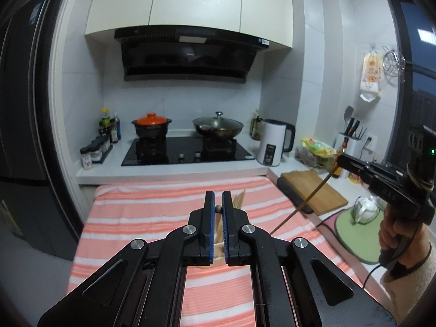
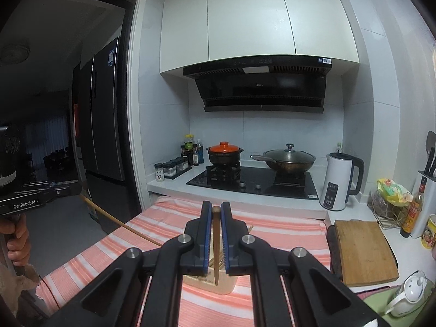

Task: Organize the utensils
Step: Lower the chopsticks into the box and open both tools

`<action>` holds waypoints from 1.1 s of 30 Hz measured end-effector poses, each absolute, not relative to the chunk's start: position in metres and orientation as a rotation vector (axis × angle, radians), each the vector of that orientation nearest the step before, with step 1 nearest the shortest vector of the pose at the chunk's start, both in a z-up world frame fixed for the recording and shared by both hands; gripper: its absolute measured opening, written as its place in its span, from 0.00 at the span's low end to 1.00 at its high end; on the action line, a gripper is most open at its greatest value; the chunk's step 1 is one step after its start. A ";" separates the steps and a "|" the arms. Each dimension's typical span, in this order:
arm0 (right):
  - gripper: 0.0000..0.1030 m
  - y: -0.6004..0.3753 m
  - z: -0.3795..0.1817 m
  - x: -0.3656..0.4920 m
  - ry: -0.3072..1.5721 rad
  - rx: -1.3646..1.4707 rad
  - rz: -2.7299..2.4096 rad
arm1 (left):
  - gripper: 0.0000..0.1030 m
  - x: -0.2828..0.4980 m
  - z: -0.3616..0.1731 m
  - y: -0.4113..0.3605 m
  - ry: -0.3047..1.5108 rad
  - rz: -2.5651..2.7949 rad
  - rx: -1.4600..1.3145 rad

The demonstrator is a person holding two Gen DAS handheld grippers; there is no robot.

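Well, begin at your left. The left tool [image 2: 77, 189] is pressed together on the thick end of a pale chopstick [image 2: 120, 220]. The rest of the stick slants down and to the right, and its thin tip is hidden behind the right tool, so you cannot see if it touches the cloth [image 2: 272, 234].

In the middle, the right tool [image 2: 216, 204] is also pressed together, and it pinches a dark chopstick [image 2: 216, 239] close to its rounded top. This stick runs along the jaws and its point hangs free above the box [image 2: 223, 288]. The box is of light wood and lies on the cloth. More pale sticks lie in it, but how many you cannot tell.

I judge both chopsticks very light, stiff and thin, with a smooth and perhaps slippery surface. They will not bend or break easily. The danger is turning: with a hold so near one end, the long free part can swing like a lever or slide between the pads. A hold on the thick part, a little further from the end, would be more steady. Please keep the pinch firm and move slowly, and guide each thin tip into the box first.
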State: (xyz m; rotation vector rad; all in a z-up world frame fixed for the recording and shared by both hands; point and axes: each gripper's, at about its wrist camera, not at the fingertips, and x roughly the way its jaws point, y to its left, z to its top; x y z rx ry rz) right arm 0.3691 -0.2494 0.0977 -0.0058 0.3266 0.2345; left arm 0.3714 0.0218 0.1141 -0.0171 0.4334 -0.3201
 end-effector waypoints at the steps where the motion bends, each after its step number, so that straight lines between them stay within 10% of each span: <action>1: 0.07 -0.247 0.100 0.377 0.323 -0.005 0.236 | 0.03 0.380 0.115 0.019 0.437 -0.319 -0.012; 33: 0.07 -0.239 -0.026 0.607 0.888 0.121 0.228 | 0.04 0.589 0.002 -0.048 0.926 -0.393 0.042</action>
